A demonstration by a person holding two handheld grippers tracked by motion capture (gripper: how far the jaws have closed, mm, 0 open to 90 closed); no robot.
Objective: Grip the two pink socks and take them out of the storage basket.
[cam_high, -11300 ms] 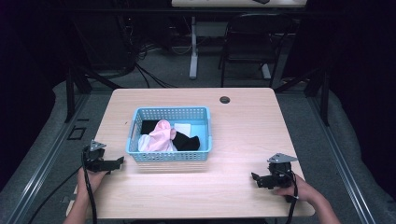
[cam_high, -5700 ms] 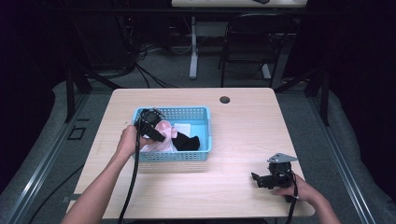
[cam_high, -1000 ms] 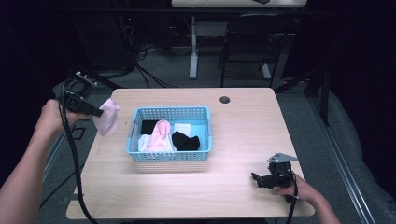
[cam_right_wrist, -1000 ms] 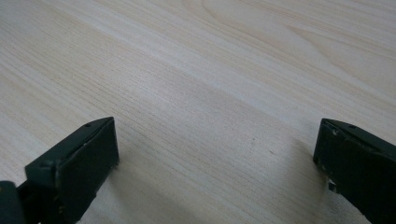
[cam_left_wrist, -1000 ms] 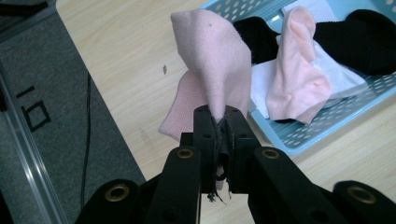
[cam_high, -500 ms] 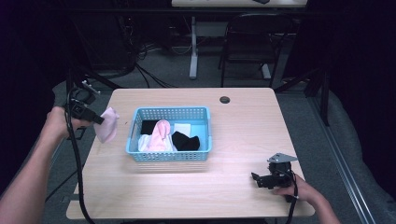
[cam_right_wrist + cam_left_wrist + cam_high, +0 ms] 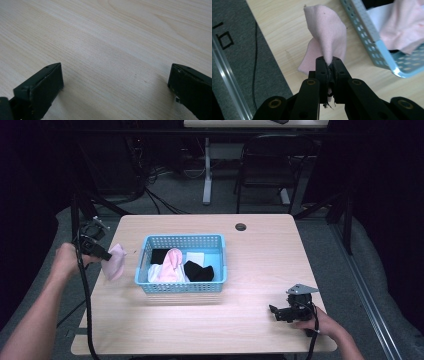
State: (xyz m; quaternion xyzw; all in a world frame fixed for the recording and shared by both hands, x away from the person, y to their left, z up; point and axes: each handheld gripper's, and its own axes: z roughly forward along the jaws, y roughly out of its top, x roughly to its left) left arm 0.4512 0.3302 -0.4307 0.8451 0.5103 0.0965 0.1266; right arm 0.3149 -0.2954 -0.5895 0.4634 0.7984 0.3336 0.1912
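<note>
High view: the left gripper [image 7: 102, 255], lower than a second ago, dangles a small pale pink cloth [image 7: 115, 261] over the light wooden table [image 7: 260, 270] at nine o'clock of the blue perforated plastic basket [image 7: 181, 265], suggesting a set-down beside it is near; pink, white and black garments remain inside. Left gripper view: jaws pressed together, pinching the cloth's edge, its folds hanging just above the tabletop beside the basket wall. Right gripper view: the right gripper [image 7: 115, 85] rests idle at five o'clock, jaws spread over bare wood.
</note>
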